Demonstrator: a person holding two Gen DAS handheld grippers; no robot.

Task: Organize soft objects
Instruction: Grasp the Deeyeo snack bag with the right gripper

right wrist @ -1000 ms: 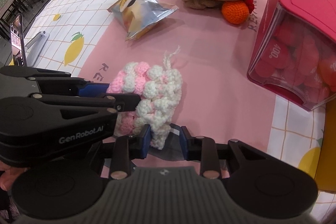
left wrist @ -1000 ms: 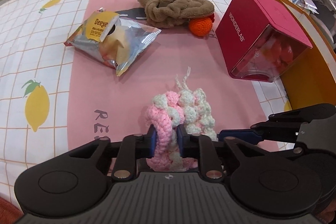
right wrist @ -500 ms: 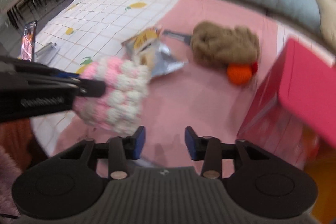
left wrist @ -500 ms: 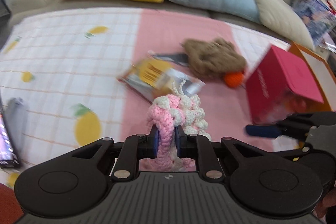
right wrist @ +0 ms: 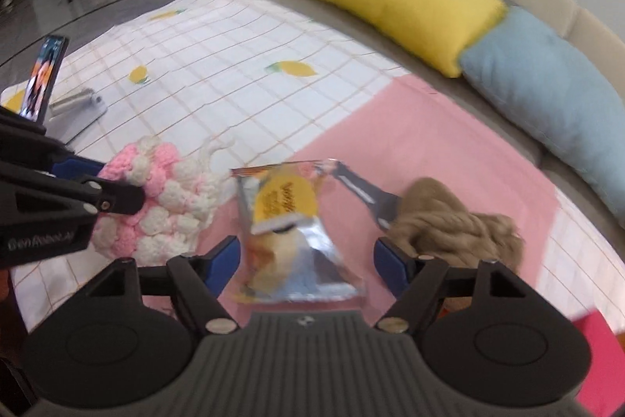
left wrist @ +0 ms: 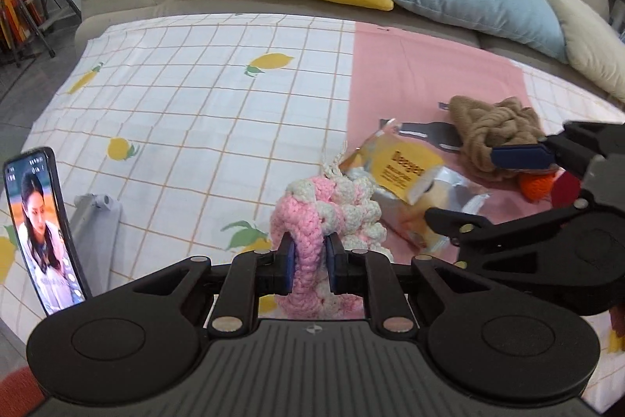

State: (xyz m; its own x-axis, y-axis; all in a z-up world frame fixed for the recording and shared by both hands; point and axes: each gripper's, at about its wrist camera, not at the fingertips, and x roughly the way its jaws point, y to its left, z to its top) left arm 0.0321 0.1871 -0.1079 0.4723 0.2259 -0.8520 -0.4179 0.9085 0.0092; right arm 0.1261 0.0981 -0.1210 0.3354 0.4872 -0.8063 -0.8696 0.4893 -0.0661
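**Above the lemon-print cloth, one grip lets go of the crochet piece**

Above the cloth (left wrist: 203, 112) that covers the desk, the left hand-held gripper (left wrist: 308, 260) is clamped on the pink edge of the pink-and-white crochet piece (left wrist: 328, 210), which hangs lifted off the surface. A second ago both hand-held grippers pinched this piece low over the pink stripe of the cloth. Now only the left one holds it, and it has carried the piece up and toward the white, checked part of the cloth.

The right hand-held gripper (right wrist: 306, 260) has let go: its jaws have just been opening and now stand wide apart with nothing pressed between them. In its own view the snack bag (right wrist: 289, 221) lies on the pink stripe beyond the gap between its blue pads, not touched by them, and the crochet piece is off to the left in the other gripper's fingers.

The brown knitted bundle (left wrist: 496, 127) and the orange crochet ball (left wrist: 537, 184) beside it lie where they did. The red box, plain in the earlier pictures, now shows only as a corner (right wrist: 601, 354) at the lower right of the right wrist view. A phone (left wrist: 39, 233) on a stand has come into sight at the left edge of the desk.
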